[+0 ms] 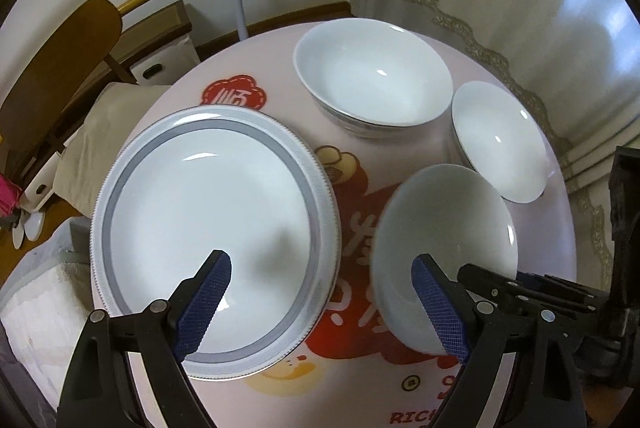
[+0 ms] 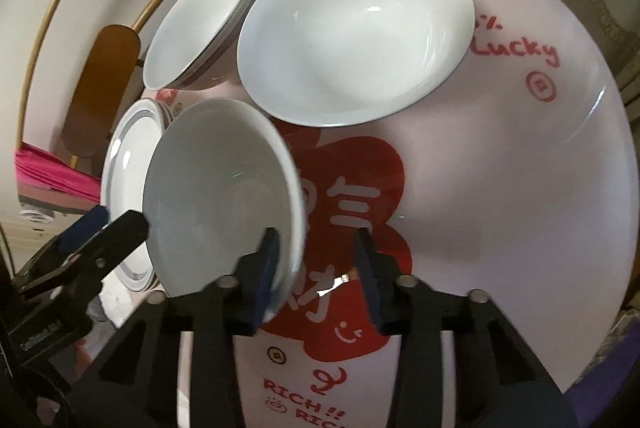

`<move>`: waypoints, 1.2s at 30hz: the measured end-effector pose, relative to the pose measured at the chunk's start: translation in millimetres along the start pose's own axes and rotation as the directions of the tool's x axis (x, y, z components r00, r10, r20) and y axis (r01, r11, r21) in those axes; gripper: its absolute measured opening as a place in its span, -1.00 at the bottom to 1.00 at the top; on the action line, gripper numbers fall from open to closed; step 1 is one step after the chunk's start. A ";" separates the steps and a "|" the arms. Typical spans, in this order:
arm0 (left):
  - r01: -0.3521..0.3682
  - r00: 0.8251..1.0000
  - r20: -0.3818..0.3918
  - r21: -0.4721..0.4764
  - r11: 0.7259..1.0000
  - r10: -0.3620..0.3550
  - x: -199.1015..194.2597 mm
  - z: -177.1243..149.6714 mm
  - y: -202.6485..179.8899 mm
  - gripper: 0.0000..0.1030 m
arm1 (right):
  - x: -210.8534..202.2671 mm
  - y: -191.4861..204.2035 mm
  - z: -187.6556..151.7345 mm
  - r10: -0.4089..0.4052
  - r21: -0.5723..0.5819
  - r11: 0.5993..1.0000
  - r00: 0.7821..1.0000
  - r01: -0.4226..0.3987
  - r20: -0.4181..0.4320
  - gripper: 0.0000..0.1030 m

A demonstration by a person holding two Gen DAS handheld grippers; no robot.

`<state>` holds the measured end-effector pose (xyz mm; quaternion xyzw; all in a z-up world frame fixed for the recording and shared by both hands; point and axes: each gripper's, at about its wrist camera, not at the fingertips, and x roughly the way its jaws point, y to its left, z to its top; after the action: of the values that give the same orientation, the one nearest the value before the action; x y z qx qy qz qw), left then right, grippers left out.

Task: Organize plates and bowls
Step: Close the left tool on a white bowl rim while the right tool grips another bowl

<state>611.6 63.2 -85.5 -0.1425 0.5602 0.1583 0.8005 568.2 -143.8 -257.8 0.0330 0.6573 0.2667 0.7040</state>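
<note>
Round table (image 1: 400,368) holds three bowls (image 1: 374,72), one plate (image 1: 208,228).

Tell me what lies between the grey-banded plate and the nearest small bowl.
Only tablecloth with its red print; nothing stands between the grey-banded plate and the small bowl. The left wrist view shows it.

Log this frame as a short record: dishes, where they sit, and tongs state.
surface: round table, pink printed cover
banded plate: left side, partly under the left tongs
large bowl: far side
shallow dish: far right, beside the large bowl
small bowl: nearest, blurred, looks tilted
left tongs: open, spanning plate edge and small bowl
right tongs: open, one finger at the small bowl's rim; no clear grip
</note>
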 end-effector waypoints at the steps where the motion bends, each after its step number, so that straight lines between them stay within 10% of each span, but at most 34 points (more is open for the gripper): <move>1: 0.001 1.000 -0.001 0.008 1.000 -0.001 2.6 0.7 -2.1 0.70 | 0.3 -2.7 -0.9 0.000 0.005 1.000 1.000 0.000 -0.002 -0.54; 13: 0.023 0.999 -0.035 0.114 0.993 -0.019 24.9 5.0 -30.0 -0.17 | 1.5 -15.2 -8.1 0.090 0.015 0.996 0.996 -0.090 0.005 -0.79; 16: 0.050 0.998 -0.052 0.123 0.991 -0.044 27.6 6.6 -32.4 -0.89 | 2.9 -14.4 -10.9 0.105 0.007 0.994 0.994 -0.105 0.005 -0.82; 36: 0.163 0.982 0.083 0.057 0.985 -0.168 -51.9 13.9 -15.8 -0.86 | -65.5 13.4 -8.8 0.105 -0.090 0.991 0.993 -0.100 0.045 -0.80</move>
<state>613.3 49.7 -31.2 -0.1614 0.5147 0.0832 0.8379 555.9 -162.4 -194.2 0.0427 0.6248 0.3301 0.7063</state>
